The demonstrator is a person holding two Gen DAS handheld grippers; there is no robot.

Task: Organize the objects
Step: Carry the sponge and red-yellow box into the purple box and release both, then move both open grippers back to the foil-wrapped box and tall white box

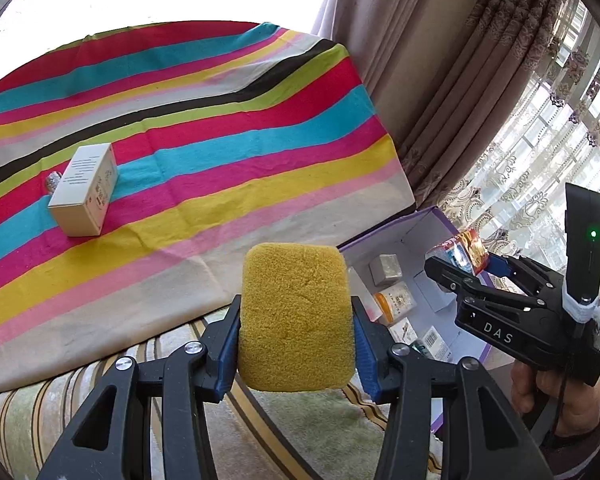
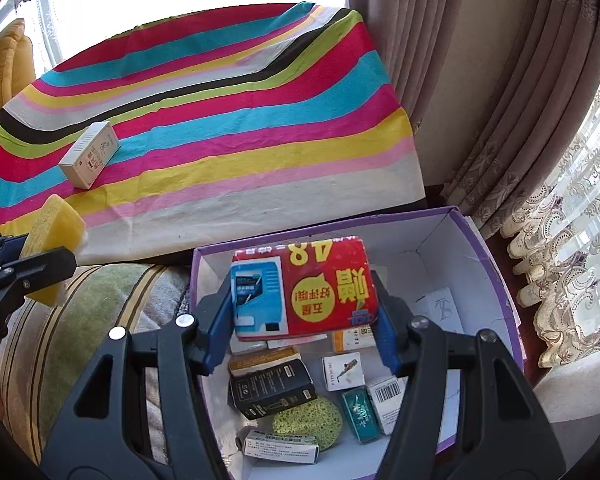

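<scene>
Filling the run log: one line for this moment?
left gripper: yellow sponge | right gripper: red packet over purple box

Two grippers: left gripper [image 1: 296, 344], right gripper [image 2: 304, 312]. 
Two yellow sponges: one clamped [image 1: 294, 316], one greenish-yellow round sponge [image 2: 308, 426] in box. 
One red-and-blue packet [image 2: 300, 288], clamped. 
One purple cardboard box [image 2: 496, 264]. 
One white carton [image 1: 84, 190] on striped cloth [image 1: 220, 140]; one cloth. 
Roughly nine small cartons inside box [image 2: 270, 390], some hidden; exact count uncertain. 
One hand [image 1: 556, 392] seen.
</scene>
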